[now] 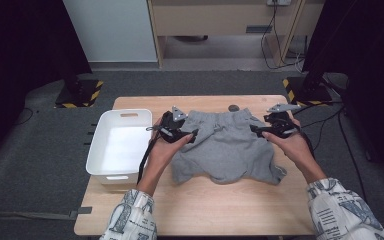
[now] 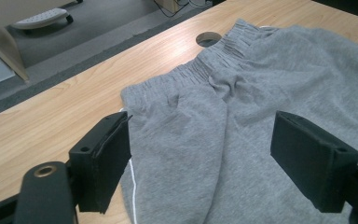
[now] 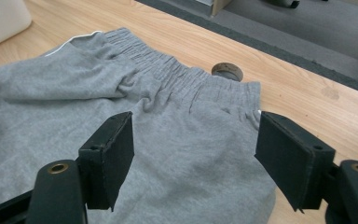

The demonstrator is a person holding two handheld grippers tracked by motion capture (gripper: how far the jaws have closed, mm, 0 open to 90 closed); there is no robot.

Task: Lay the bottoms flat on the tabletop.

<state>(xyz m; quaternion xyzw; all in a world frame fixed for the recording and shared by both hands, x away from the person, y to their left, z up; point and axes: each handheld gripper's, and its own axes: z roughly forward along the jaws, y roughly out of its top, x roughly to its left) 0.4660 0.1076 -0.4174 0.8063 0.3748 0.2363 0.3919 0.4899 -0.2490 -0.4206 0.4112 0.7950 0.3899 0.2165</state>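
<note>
On the table [image 1: 130,210], grey shorts [image 1: 225,150] lie flat, unfolded. Left gripper [image 1: 182,134] at 9 o'clock, right gripper [image 1: 267,129] at 3: both spread, holding nothing. Folding not yet begun.

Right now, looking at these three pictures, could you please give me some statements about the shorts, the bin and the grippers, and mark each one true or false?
1. The grey shorts lie spread flat on the wooden table. True.
2. The white bin holds folded clothes. False: it is empty.
3. The left gripper is clamped on the waistband. False: its jaws stand open over the fabric.
4. The right gripper has open jaws. True.
5. The bin stands to the shorts' left in the high view. True.
</note>
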